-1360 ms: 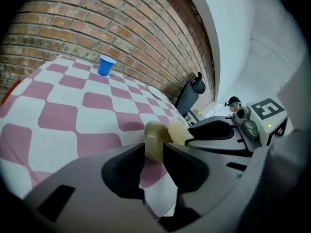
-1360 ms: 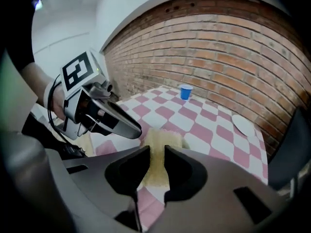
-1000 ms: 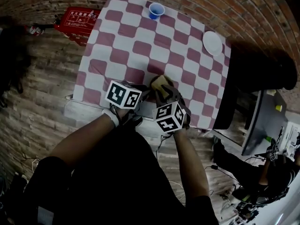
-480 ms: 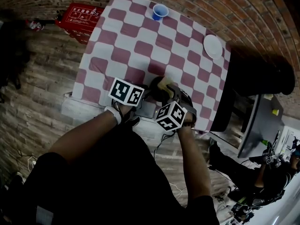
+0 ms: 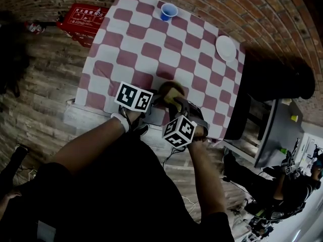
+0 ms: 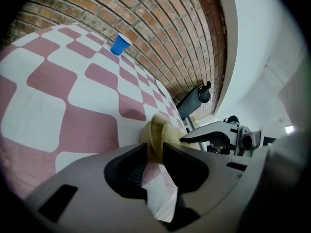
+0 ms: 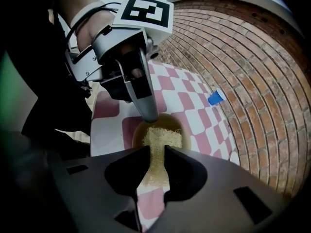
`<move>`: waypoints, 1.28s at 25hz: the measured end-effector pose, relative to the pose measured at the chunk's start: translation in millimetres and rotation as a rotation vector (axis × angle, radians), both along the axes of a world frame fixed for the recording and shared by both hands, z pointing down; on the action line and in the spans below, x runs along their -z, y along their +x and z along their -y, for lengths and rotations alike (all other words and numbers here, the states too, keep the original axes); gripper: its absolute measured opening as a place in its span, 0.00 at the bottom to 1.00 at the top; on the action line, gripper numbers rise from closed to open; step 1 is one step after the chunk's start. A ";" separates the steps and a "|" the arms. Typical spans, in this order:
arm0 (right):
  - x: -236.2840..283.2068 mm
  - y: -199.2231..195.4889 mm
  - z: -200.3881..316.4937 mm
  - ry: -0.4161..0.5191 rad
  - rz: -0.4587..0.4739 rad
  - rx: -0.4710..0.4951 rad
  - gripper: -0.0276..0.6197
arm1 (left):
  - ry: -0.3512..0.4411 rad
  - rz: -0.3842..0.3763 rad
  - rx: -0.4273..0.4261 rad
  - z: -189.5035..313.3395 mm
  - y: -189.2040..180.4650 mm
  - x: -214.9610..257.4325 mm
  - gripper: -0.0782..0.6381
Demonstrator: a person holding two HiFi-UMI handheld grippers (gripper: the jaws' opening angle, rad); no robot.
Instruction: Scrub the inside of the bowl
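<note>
A small tan bowl (image 5: 170, 88) (image 7: 174, 124) (image 6: 154, 130) sits near the front edge of the checkered table (image 5: 151, 34). My left gripper (image 5: 160, 99) (image 6: 154, 154) is shut on the bowl's rim, holding it from the left. My right gripper (image 5: 177, 104) (image 7: 156, 160) is shut on a yellow scouring pad (image 7: 158, 144) (image 5: 175, 94), whose far end lies inside the bowl. In the left gripper view the pad (image 6: 171, 134) shows as a pale mass against the bowl's inner side.
A blue cup (image 5: 168, 11) (image 6: 119, 44) (image 7: 215, 97) stands at the table's far edge. A white plate (image 5: 226, 48) lies at the far right corner. A red box (image 5: 81, 18) rests on the floor left of the table. A brick wall runs behind.
The right gripper has drawn back slightly toward me with the pad. The bowl and the left gripper have stayed nearly in place.
</note>
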State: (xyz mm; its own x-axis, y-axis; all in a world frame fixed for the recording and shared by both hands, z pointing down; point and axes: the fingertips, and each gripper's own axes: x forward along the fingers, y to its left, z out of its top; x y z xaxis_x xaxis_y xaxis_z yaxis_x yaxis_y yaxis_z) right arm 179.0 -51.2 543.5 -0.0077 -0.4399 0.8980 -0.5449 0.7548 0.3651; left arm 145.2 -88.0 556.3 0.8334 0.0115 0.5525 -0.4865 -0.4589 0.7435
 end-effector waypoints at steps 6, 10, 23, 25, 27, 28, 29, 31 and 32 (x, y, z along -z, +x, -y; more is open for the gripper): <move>-7.0 -6.0 19.8 0.003 0.003 -0.009 0.20 | 0.000 -0.009 0.014 0.9 -1.2 2.7 0.26; -8.5 -4.8 32.3 0.011 -0.027 0.012 0.20 | -0.006 -0.009 0.008 -0.9 -1.0 1.6 0.26; 4.5 19.3 17.0 0.013 -0.067 0.026 0.20 | -0.034 0.007 0.021 4.0 -0.5 -5.1 0.26; 5.2 13.9 9.6 0.014 -0.065 0.044 0.20 | -0.033 0.004 0.027 8.0 -0.2 -4.5 0.26; 4.3 6.5 5.1 0.014 -0.060 0.062 0.20 | -0.031 -0.001 0.035 12.5 0.2 -3.6 0.26; 3.2 3.0 4.2 0.013 -0.056 0.068 0.20 | -0.030 -0.004 0.039 14.7 0.1 -3.0 0.26; 1.7 -0.1 4.3 0.011 -0.053 0.071 0.20 | -0.028 -0.008 0.045 17.0 -0.2 -2.2 0.26; -1.8 -4.4 7.2 0.009 -0.048 0.069 0.20 | -0.022 -0.011 0.054 20.9 -1.8 -0.1 0.26; -3.2 -6.0 9.9 0.009 -0.046 0.067 0.20 | -0.018 -0.013 0.058 22.1 -3.0 1.1 0.26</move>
